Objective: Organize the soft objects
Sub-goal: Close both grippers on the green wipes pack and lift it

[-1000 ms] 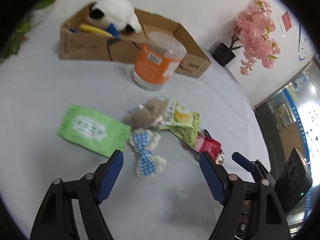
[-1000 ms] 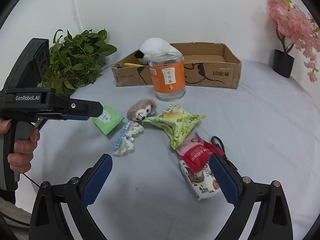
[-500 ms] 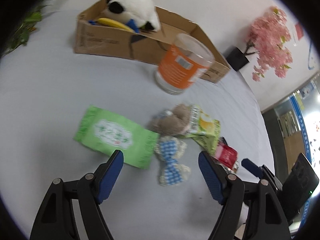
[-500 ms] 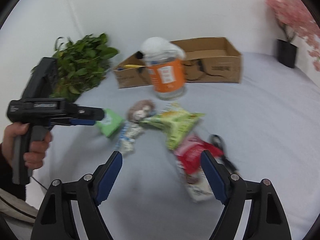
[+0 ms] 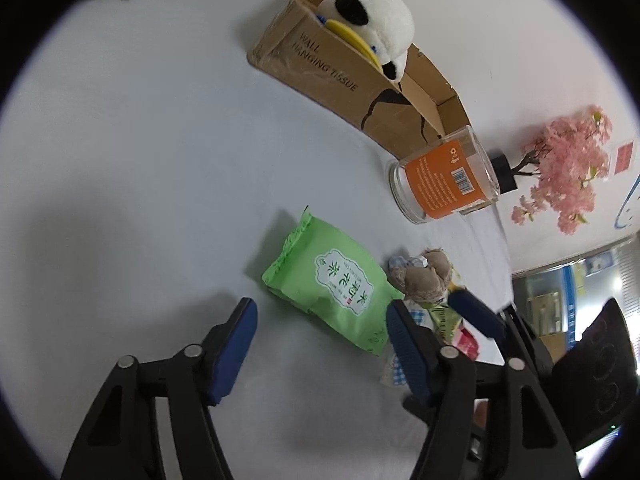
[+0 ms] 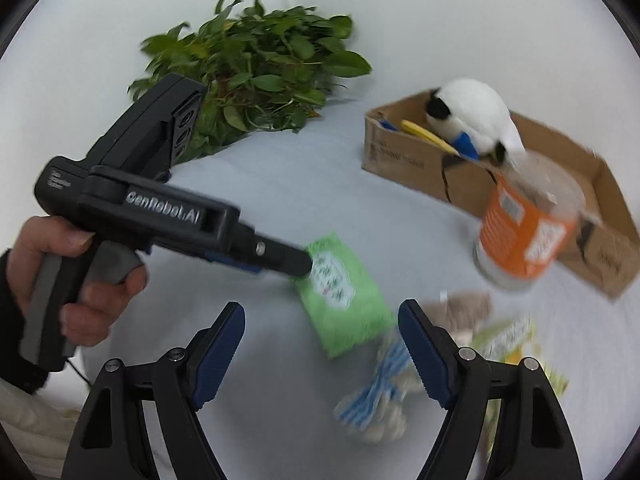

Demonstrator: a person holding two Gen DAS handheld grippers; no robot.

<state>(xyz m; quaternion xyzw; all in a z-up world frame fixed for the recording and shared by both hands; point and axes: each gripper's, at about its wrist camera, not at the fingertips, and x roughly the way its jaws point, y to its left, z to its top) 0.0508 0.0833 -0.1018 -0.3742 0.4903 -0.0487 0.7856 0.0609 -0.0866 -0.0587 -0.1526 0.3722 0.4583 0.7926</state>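
A green soft tissue pack [image 5: 334, 284] lies on the white table, just ahead of my open, empty left gripper [image 5: 320, 338]. It also shows in the right wrist view [image 6: 344, 298], where my right gripper [image 6: 320, 340] is open and empty just short of it. A brown plush toy [image 5: 426, 276] with a blue checked bow [image 6: 380, 384] lies right of the pack. A panda plush [image 5: 370, 16] sits in the cardboard box [image 5: 340, 76]; it shows again in the right wrist view [image 6: 472, 114].
An orange-labelled clear jar [image 5: 446, 174] stands before the box. Green and red snack bags [image 6: 516, 340] lie right of the plush. A leafy plant [image 6: 256, 68] is at the back left, a pink flower tree [image 5: 568, 168] at the back right.
Both grippers have swung left and closed in on the green pack, which now lies between each pair of fingers' line of sight. Nothing was grasped.
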